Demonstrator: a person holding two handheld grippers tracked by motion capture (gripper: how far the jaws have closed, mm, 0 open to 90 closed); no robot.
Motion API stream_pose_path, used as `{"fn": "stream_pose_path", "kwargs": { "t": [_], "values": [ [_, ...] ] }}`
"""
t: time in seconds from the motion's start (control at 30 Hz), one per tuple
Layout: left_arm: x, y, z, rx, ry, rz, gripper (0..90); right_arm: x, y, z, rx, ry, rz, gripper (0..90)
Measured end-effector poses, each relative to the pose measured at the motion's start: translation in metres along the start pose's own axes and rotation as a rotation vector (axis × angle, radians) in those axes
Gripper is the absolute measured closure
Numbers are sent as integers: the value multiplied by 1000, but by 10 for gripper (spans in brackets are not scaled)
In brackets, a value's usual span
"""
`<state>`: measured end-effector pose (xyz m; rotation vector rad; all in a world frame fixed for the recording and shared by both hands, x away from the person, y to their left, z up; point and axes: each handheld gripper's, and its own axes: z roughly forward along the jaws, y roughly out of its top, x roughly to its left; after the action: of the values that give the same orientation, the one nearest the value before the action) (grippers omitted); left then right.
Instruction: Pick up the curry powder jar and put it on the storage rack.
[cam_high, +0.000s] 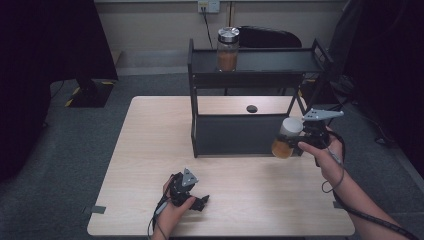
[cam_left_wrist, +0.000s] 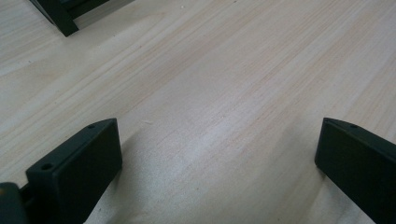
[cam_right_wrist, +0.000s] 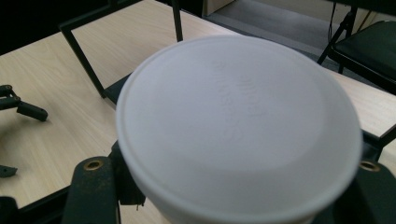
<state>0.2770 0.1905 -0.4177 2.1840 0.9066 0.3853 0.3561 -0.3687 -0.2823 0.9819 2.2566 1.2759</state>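
Left gripper (cam_high: 192, 197) rests low in left hand (cam_high: 172, 210), jaws wide apart; right gripper (cam_high: 292, 142) raised in right hand (cam_high: 327, 157), jaws clamped, forearm stretched fwd

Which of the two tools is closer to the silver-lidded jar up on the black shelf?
The right. The right tool, gripping a white-lidded jar, is raised beside the shelf, below the silver-lidded jar. The left tool rests open near the table's front edge, farther away.

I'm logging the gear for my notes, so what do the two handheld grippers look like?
Both are black. The left gripper and right gripper each carry a grey three-cornered plate on top and trail a dark cable. The left one's blocky, flat-faced fingers have small screw holes. Forearms are bare, with no sleeves.
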Motion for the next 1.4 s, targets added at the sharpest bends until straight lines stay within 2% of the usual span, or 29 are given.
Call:
{"fn": "stream_pose_path", "kwargs": {
  "t": [0.5,0.9,1.1,1.4],
  "values": [
    [0,0,0,0,0,0,1,3,48,-8,-1,0,-24,342],
    [0,0,0,-2,1,-2,0,-1,88,-21,-3,-11,-50,342],
    [0,0,0,-2,1,-2,1,1,109,-28,2,-20,-76,342],
    [0,0,0,0,0,-2,1,-6,132,-39,-17,5,-49,341]
  ]
}}
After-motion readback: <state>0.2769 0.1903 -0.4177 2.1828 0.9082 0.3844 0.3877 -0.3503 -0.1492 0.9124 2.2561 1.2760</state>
